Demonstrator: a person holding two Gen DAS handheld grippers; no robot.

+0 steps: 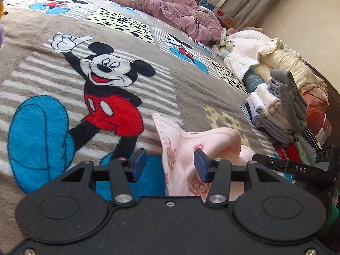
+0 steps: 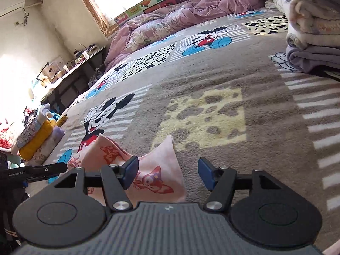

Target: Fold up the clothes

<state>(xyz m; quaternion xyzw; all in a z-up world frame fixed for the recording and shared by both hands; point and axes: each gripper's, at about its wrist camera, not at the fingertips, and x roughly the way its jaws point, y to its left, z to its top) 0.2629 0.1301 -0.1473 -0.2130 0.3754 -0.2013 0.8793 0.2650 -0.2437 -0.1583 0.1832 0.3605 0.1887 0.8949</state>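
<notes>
Sunlight from a window washes over a bed (image 1: 191,97) covered by a grey fleece blanket printed with cartoon mice (image 1: 110,78), with a crumpled mauve quilt (image 1: 170,10) pushed up along its far edge. No box or basket shows in either view; the clothes lie straight on the blanket. A stack of folded clothes (image 1: 274,110) in white, grey and lilac stands at the right edge of the bed in the left wrist view, and behind it an unfolded heap of white and cream garments (image 1: 265,53) runs toward the wall. In the right wrist view another folded pile (image 2: 40,138) in yellow and lilac sits at the left edge of the bed, and a dark side table (image 2: 70,74) beyond it is washed out by glare, so what stands on it cannot be made out.

The pink garment (image 1: 191,148), printed with small red figures, lies rumpled on the near part of the bed, its lower part hidden under both tool bodies.

The left tool (image 1: 170,165) has its blue pads parted; the right-hand pad sits over the pink cloth, whose edge lies between the jaws ungripped. The right tool (image 2: 167,174) is likewise parted, its left pad over the garment (image 2: 157,174) and bare blanket under the other; neither grips anything. Whether the pads touch the cloth cannot be told.
</notes>
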